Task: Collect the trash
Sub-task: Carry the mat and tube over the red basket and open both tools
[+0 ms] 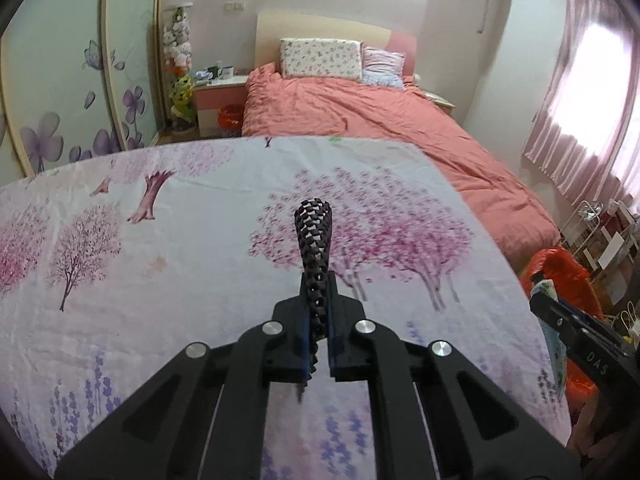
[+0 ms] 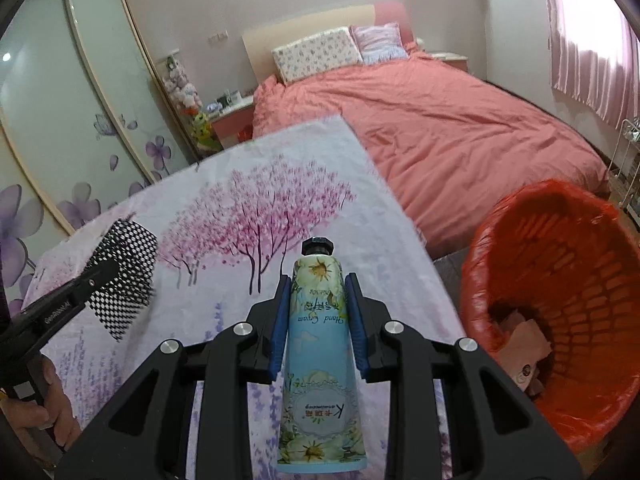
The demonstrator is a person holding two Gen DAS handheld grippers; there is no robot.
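Right gripper (image 2: 318, 300): clamped on a hand cream tube (image 2: 318, 344), blue pads pressed against both of its sides, black cap pointing away from the camera.
Tube writing: "Hand Cream" reads upside down across the middle; a framed oval near the crimped end carries a large "K", some characters and small print too fine to read.
Tube place: lifted above the bench (image 2: 224, 208), which wears a cloth printed with pink blossom trees and purple lavender.
Left gripper (image 1: 316, 280): pinched nearly closed on a black-and-white checkered wrapper (image 1: 313, 228), which stands up between the pads; in the right wrist view the same wrapper (image 2: 124, 276) shows broadside.
Gripper lettering: "DAS" on the right gripper's side in the left wrist view; the print on the left gripper's side is blurred.
Bin (image 2: 560, 304): orange basket lined with a red bag, right of the bench, brown paper scraps at its bottom.
Behind: a bed (image 1: 380, 120) with a salmon cover.
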